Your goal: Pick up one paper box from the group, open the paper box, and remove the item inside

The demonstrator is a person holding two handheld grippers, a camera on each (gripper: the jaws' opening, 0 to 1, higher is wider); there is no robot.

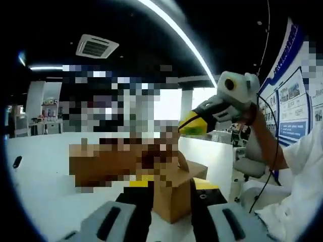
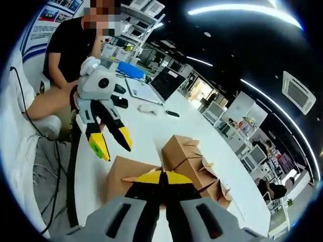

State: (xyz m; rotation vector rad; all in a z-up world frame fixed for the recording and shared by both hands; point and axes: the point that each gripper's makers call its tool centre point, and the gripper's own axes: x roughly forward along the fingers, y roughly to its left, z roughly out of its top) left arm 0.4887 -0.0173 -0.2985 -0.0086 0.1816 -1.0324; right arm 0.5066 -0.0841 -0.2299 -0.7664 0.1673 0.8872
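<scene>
Brown paper box [image 2: 132,177] lying flat, right gripper [image 2: 162,177] pinching its flap

Mosaic blurs most of the paper boxes [image 1: 121,164] beyond the left tool [image 1: 169,189].

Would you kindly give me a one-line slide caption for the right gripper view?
Right tool shut at the edge of a brown paper box; left tool hovers open above the white table.

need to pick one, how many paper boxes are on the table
3 at least: one paper box at the right claw, two more clustered just beyond it on the white table; others may be hidden.
</scene>
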